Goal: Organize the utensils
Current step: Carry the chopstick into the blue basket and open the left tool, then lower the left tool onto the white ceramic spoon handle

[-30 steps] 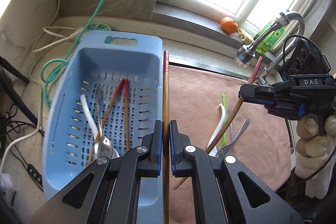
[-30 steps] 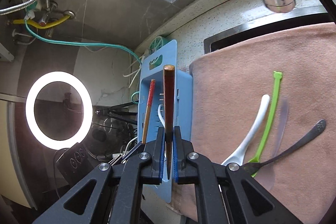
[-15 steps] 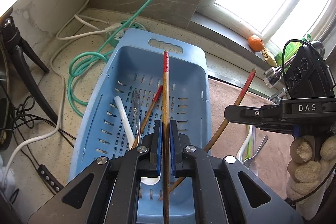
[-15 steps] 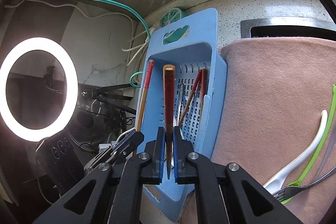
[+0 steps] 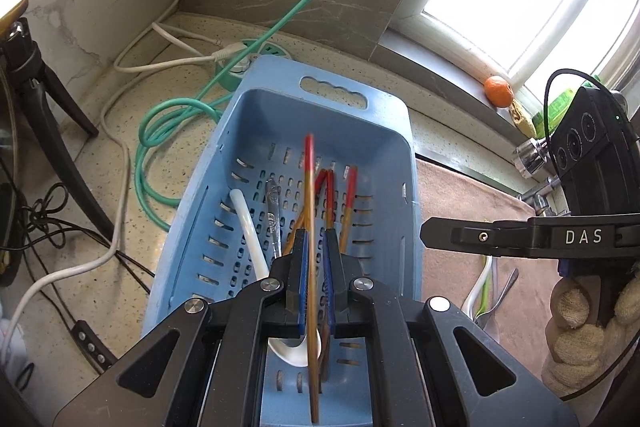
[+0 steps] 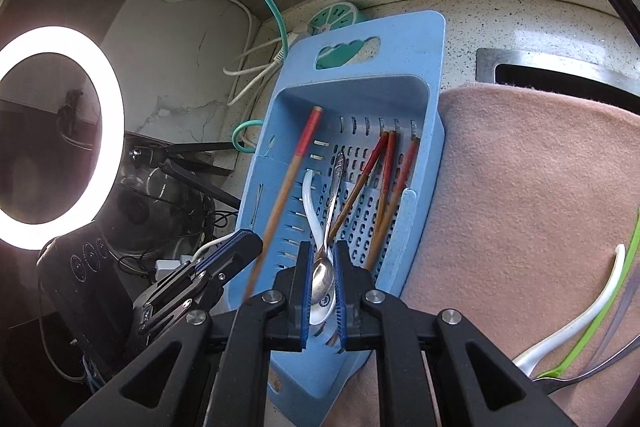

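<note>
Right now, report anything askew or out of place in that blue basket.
One chopstick is askew: it sits tilted between the left gripper's jaws, its red end raised over the blue basket instead of lying flat. On the basket floor, two chopsticks splay in a V rather than lying parallel.

Chopsticks and spoons are filling the middle and right of the blue basket, while its far end is staying bare. Cables are crowding the counter on the left, and the pink towel is lying mostly bare on the right.
</note>
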`<state>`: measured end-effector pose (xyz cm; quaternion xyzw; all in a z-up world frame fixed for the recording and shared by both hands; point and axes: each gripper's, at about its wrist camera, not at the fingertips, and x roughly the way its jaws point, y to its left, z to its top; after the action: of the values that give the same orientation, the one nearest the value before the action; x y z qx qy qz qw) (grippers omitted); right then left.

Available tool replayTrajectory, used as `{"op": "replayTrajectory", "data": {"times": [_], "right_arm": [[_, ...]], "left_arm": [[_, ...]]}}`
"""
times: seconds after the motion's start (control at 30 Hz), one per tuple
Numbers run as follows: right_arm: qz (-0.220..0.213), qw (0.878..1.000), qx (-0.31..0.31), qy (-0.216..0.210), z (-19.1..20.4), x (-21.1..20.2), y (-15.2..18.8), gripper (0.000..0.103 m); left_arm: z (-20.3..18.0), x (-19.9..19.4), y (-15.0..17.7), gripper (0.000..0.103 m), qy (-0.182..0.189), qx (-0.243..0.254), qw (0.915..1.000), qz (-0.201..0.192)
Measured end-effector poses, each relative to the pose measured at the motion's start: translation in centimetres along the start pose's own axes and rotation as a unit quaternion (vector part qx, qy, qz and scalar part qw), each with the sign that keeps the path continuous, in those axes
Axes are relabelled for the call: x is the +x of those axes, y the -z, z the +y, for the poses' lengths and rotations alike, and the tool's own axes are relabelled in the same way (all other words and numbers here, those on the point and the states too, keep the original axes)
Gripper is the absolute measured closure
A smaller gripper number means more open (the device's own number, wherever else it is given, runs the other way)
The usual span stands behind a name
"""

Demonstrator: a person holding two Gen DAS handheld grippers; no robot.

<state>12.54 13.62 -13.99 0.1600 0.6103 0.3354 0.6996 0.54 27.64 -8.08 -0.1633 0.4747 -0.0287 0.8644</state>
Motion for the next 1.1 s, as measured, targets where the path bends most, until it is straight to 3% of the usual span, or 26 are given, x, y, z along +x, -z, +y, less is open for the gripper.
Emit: {"op": "replayTrajectory", "data": {"times": [0.23, 0.4, 0.63, 0.73, 0.83, 1.1], "right_arm": [[-0.009, 0.998, -0.056, 0.039, 0.7, -0.7, 0.6, 0.075], [-0.012, 0.994, -0.097, 0.042, 0.4, -1.7, 1.6, 0.073], [-0.048, 0.981, -0.160, 0.100, -1.3, -5.5, 3.8, 0.073], [-0.056, 0.979, -0.163, 0.106, -3.0, -7.6, 4.7, 0.072], [-0.061, 0.977, -0.164, 0.121, -5.0, -9.5, 5.8, 0.070], [-0.068, 0.974, -0.120, 0.179, -11.5, -13.6, 7.8, 0.069]], "left_arm": [[-0.2, -0.8, 0.5, 0.094, -0.014, 0.004, 0.9999, -0.006], [-0.9, -1.7, 1.3, 0.094, -0.030, 0.016, 0.9994, -0.011], [-3.1, -3.4, 2.9, 0.094, -0.032, 0.037, 0.9986, -0.020], [-4.9, -3.9, 3.8, 0.094, -0.028, 0.055, 0.9978, -0.022], [-7.1, -4.0, 5.1, 0.087, -0.019, 0.077, 0.9967, -0.019], [-13.7, -1.8, 9.9, 0.085, 0.016, 0.128, 0.9914, 0.022]]}}
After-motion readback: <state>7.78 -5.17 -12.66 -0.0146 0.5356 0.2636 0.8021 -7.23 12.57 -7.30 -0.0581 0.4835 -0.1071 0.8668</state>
